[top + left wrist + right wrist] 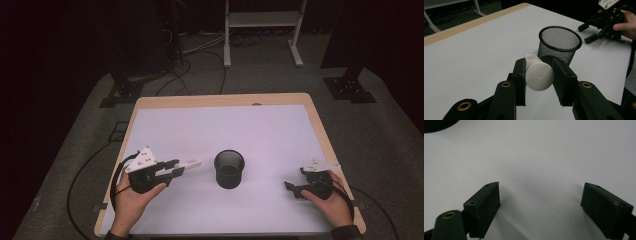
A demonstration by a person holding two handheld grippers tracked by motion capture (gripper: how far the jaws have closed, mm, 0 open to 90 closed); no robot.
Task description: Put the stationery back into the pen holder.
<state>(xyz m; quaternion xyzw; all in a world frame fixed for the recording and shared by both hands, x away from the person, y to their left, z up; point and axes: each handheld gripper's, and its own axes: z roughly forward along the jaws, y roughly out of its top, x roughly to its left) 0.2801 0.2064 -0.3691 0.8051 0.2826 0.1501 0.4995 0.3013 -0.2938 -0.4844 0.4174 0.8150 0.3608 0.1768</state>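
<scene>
A white tube (537, 75) is clenched level in the left tongs (172, 168), ready for the mesh cup (229, 169) to its right; the right tongs (295, 189) are held released on the counter (210, 125).

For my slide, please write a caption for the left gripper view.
Left gripper holds a white tube before a black mesh cup.

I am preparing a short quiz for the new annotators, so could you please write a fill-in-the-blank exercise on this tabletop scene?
1. The left gripper is shut on a white ____.
2. The black mesh cup stands ____ on the table.
3. The jaws of the right gripper stand ____, with nothing between them.
4. The tube points toward the mesh ____.

Missing words: tube; upright; open; cup
</scene>
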